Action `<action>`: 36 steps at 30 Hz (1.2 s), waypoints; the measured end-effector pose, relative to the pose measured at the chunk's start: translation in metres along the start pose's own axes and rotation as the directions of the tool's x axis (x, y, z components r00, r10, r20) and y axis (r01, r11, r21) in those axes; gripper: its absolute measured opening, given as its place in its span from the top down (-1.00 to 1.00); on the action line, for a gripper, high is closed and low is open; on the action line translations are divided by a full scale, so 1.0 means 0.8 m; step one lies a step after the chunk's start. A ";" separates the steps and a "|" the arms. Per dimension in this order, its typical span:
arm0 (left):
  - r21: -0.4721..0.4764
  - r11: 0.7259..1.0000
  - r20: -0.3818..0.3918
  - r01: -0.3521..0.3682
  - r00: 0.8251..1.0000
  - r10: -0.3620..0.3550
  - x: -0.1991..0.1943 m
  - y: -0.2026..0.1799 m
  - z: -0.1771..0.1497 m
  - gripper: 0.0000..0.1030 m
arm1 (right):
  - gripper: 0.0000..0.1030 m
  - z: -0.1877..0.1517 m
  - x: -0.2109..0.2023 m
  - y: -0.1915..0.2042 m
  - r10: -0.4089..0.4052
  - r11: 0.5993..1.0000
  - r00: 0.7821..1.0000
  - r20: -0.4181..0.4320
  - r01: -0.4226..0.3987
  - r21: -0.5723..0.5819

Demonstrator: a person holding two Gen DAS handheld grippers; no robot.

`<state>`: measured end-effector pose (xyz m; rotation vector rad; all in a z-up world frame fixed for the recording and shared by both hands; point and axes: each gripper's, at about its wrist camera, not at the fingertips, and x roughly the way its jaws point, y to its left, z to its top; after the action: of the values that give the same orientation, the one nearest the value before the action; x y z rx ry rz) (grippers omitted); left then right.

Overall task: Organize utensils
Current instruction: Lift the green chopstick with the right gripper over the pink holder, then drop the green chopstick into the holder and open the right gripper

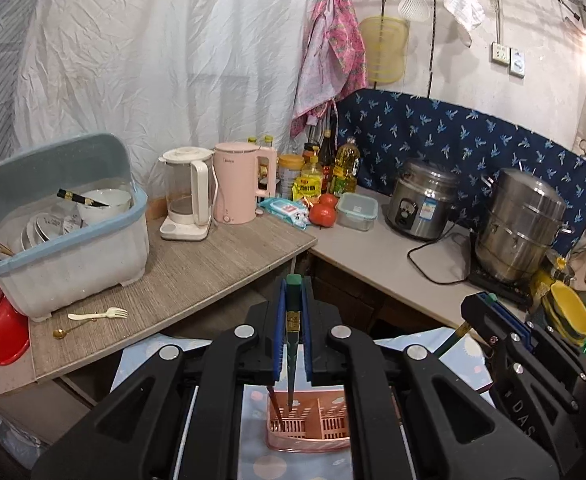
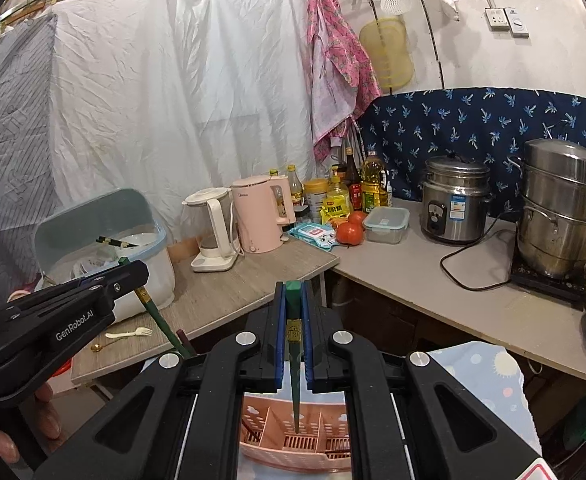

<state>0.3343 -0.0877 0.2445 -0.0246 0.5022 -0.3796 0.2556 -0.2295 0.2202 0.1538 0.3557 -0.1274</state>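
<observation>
Both tools clench 1 green chopstick each: left tool (image 1: 293,300) pinches its chopstick (image 1: 291,360) between blue pads, tip hanging over the pink utensil basket (image 1: 309,428); right tool (image 2: 293,304) grips another chopstick (image 2: 295,376) above the same basket. On the desk (image 1: 197,264), a white fork (image 1: 101,314) and gold spoon (image 1: 63,333) lie beside the dish rack (image 1: 65,232).

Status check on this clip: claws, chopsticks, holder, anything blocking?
Left claw shut on green chopstick, right claw likewise. Tips over pink holder. Nothing blocking.
</observation>
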 end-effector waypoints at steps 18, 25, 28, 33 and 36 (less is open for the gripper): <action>-0.022 0.998 -0.069 -0.061 0.996 0.060 0.023 0.012 -0.081 -0.27 | -0.03 -0.084 0.006 -0.020 -0.048 0.998 0.996 -0.071 0.051 0.030; -0.010 0.997 -0.050 -0.081 0.996 0.081 -0.018 0.010 -0.086 -0.34 | -0.08 -0.080 -0.042 -0.021 -0.060 0.998 0.997 -0.038 0.061 0.015; -0.003 0.996 -0.050 -0.086 0.995 0.085 -0.037 0.010 -0.096 -0.34 | -0.08 -0.086 -0.064 -0.020 -0.061 0.998 0.998 -0.031 0.061 0.006; 0.006 0.995 -0.073 -0.101 0.992 0.101 -0.064 0.008 -0.120 -0.34 | -0.08 -0.106 -0.096 -0.019 -0.059 0.998 0.997 -0.046 0.060 0.003; 0.007 0.995 -0.091 -0.101 0.991 0.101 -0.077 0.007 -0.136 -0.34 | -0.08 -0.122 -0.113 -0.017 -0.058 0.998 0.996 -0.063 0.058 -0.001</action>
<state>0.2351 -0.0525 0.1771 0.0209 0.5905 -0.2831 0.1365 -0.2170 0.1601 0.1485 0.4233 -0.1807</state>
